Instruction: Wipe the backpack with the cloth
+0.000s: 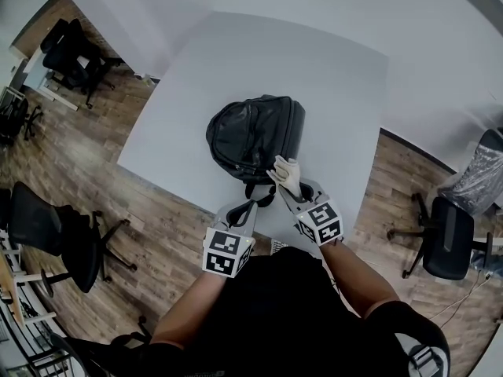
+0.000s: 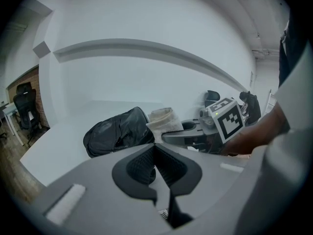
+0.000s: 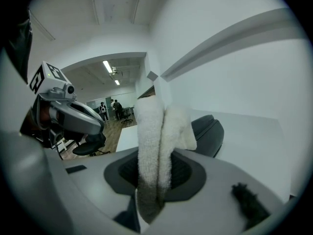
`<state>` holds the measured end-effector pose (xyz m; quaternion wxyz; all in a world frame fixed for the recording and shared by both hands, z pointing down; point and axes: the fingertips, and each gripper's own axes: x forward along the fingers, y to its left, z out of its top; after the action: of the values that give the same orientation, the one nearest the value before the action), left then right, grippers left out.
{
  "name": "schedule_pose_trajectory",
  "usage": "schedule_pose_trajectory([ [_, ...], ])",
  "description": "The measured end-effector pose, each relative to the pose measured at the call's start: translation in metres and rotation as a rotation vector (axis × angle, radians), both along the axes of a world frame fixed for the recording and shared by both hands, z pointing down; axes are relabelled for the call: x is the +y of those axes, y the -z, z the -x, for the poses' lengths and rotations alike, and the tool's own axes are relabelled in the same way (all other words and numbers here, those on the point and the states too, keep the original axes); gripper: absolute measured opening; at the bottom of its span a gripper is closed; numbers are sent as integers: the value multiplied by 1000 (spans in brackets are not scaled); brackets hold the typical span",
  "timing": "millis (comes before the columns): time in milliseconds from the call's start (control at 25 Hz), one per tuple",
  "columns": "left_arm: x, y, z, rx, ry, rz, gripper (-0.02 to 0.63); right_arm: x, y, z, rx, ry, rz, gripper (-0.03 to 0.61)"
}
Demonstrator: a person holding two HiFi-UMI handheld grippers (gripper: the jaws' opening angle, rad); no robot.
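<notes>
A black backpack [image 1: 255, 132] lies on the white table [image 1: 330, 77], near its front edge. My right gripper [image 1: 289, 187] is shut on a cream cloth [image 1: 287, 173], which stands up out of the jaws just at the backpack's near right corner. The right gripper view shows the cloth [image 3: 155, 136] pinched between the pads, with the backpack [image 3: 208, 133] behind it. My left gripper [image 1: 253, 204] is shut at the backpack's black strap [image 1: 261, 195], in front of the bag. In the left gripper view the pads meet [image 2: 154, 153], and beyond them are the backpack [image 2: 117, 131] and the cloth [image 2: 162, 120].
Wooden floor surrounds the table. Black office chairs stand at the right [image 1: 448, 238], at the left [image 1: 47, 226] and at the far left [image 1: 75, 53]. The far half of the table is bare. People stand far off in the room [image 3: 115, 109].
</notes>
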<state>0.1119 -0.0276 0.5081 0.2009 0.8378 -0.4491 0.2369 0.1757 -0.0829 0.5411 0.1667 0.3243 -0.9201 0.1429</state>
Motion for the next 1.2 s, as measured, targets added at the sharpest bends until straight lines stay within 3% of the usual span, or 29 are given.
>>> schedule_pose_trajectory([
  [520, -5, 5, -3, -8, -40, -8, 6, 5, 19, 10, -50, 3, -9, 94],
  [760, -4, 14, 4, 0, -113, -35, 8, 12, 34, 8, -49, -75, -35, 94],
  [1200, 34, 33, 68, 47, -161, -74, 6, 71, 57, 50, -83, -210, -30, 94],
])
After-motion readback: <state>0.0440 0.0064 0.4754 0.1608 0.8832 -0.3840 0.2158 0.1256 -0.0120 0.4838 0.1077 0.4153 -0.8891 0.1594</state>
